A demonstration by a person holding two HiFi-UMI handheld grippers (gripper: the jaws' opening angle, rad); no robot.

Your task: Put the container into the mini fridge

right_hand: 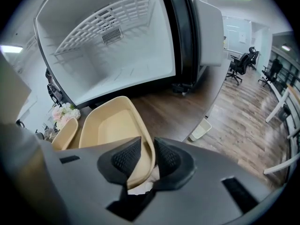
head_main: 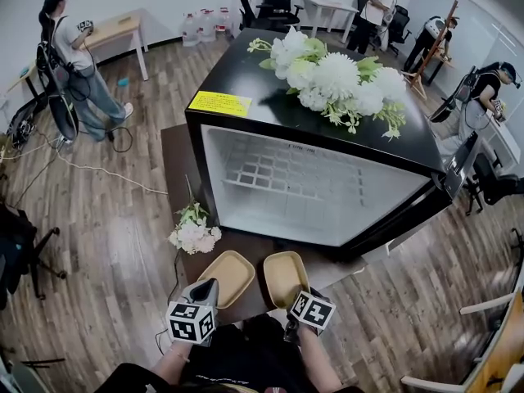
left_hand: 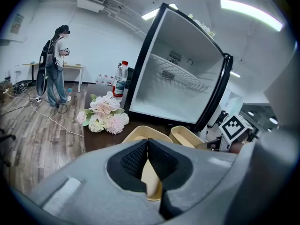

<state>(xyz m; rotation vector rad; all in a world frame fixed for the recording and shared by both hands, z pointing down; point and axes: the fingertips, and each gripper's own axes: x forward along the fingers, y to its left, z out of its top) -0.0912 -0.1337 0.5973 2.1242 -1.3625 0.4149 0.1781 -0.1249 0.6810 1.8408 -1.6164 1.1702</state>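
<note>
The left hand-held gripper (left_hand: 147, 143) is pressed together on the near rim of the left container (head_main: 230, 273). Its dark ribbed pads meet at the tips, and the thin beige wall is pinched between them lower down. This shallow beige tray lies on the dark worktop (head_main: 175, 151) and stretches away ahead of the jaws.

The right hand-held gripper (right_hand: 147, 141) has its jaws narrowly spread, astride the near rim of the right container (right_hand: 111, 125). One pad lies inside the tray and the other outside, with a thin dark gap beside the outer pad. That tray also sits on the worktop, directly ahead of the right hand-held gripper and just beside the left container.

Beyond both hand-held grippers and both trays stands the mini fridge (head_main: 313, 191). Its door is swung open off to the right of the right hand-held gripper, and its white inside and wire shelf face the jaws. Neither container is inside the fridge.

A small bunch of pale flowers (head_main: 195, 232) lies on the worktop ahead and to the left of the left hand-held gripper. A larger white bouquet (head_main: 336, 80) rests on the fridge's black top, farther off.
</note>
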